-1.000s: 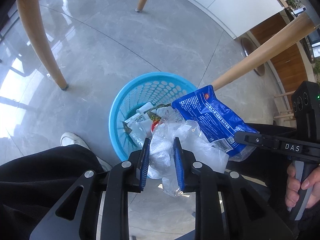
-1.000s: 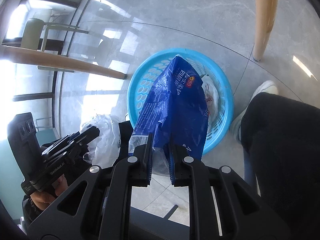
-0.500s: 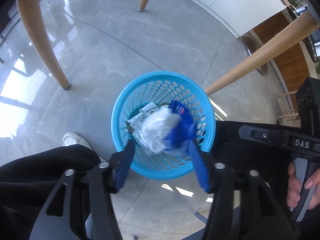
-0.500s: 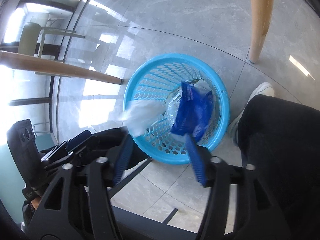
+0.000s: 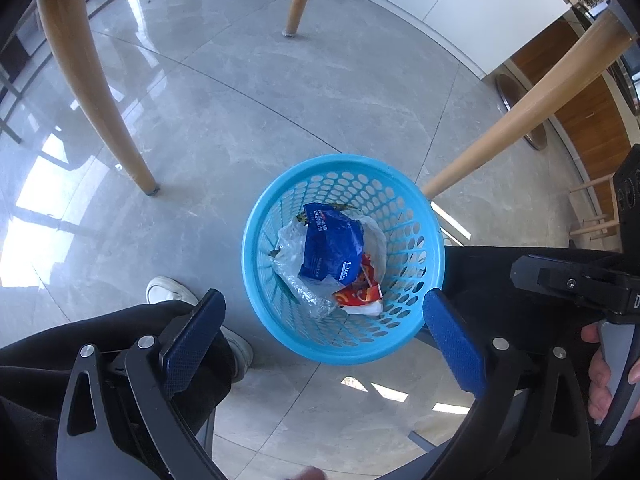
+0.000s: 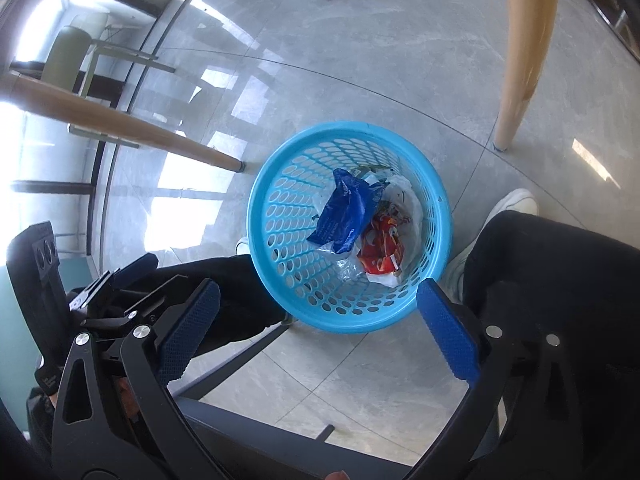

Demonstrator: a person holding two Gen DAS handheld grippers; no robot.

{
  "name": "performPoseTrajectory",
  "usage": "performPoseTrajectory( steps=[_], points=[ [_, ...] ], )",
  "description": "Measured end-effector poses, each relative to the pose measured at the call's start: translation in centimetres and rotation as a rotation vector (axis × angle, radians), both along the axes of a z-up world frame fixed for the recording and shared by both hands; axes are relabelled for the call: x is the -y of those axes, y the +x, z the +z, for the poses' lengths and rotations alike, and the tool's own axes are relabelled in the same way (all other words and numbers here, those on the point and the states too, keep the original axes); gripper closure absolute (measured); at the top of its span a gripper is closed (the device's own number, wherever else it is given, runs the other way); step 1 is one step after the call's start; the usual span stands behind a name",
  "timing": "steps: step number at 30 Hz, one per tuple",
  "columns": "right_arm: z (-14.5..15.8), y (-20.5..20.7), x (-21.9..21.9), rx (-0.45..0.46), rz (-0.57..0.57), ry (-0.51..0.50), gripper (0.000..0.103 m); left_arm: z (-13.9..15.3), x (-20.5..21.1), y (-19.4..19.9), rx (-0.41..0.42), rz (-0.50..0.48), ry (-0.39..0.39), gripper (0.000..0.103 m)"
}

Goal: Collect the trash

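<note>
Lying in the blue basket (image 5: 434, 264): a blue packet (image 5: 332, 244), clear bag (image 5: 292, 264) and red wrapper (image 5: 360, 294); both grippers (image 5: 324, 320) (image 6: 318, 312), jaws just opened, gape wide and empty above

My right claw (image 6: 318, 322) hangs over the blue perforated basket (image 6: 276, 216), and its jaws have just been opening; they stand wide with nothing between them. Inside the basket I see the blue packet (image 6: 346, 212) lying on clear plastic (image 6: 408, 200), beside a red wrapper (image 6: 382, 254). The left claw (image 6: 120, 280) sits at lower left. A white shoe (image 6: 514, 202) rests on the grey floor (image 6: 360, 40) beside the basket.
</note>
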State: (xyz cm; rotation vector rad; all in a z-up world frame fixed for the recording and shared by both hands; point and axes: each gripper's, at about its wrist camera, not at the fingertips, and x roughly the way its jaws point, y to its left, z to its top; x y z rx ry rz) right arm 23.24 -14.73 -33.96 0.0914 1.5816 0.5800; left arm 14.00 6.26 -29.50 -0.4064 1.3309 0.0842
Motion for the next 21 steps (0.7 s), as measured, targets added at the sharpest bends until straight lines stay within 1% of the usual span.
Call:
performPoseTrajectory(
  steps=[5,8,10,14,18,21],
  points=[
    [2.4,-1.1,0.0,0.081,0.081,0.003,0.009,1.5,-0.2,-0.7,0.05,0.002,0.018,0.006],
    [4.2,-2.3,0.0,0.144,0.147,-0.001,0.009,2.7,-0.3,-1.3,0.084,0.01,-0.002,0.006],
    [5.4,-3.2,0.0,0.174,0.192,0.003,0.009,4.1,-0.5,-1.9,0.113,0.0,-0.005,0.006],
    [7.7,-4.6,0.5,0.22,0.254,0.023,0.009,6.9,0.3,-3.2,0.157,-0.062,0.025,0.006],
    [10.0,-5.9,1.5,0.253,0.27,0.06,0.009,9.5,1.8,-4.9,0.193,-0.126,0.043,0.006],
    [11.5,-6.8,2.4,0.285,0.283,0.087,0.009,10.8,2.5,-5.9,0.216,-0.146,0.041,0.006]
  ],
)
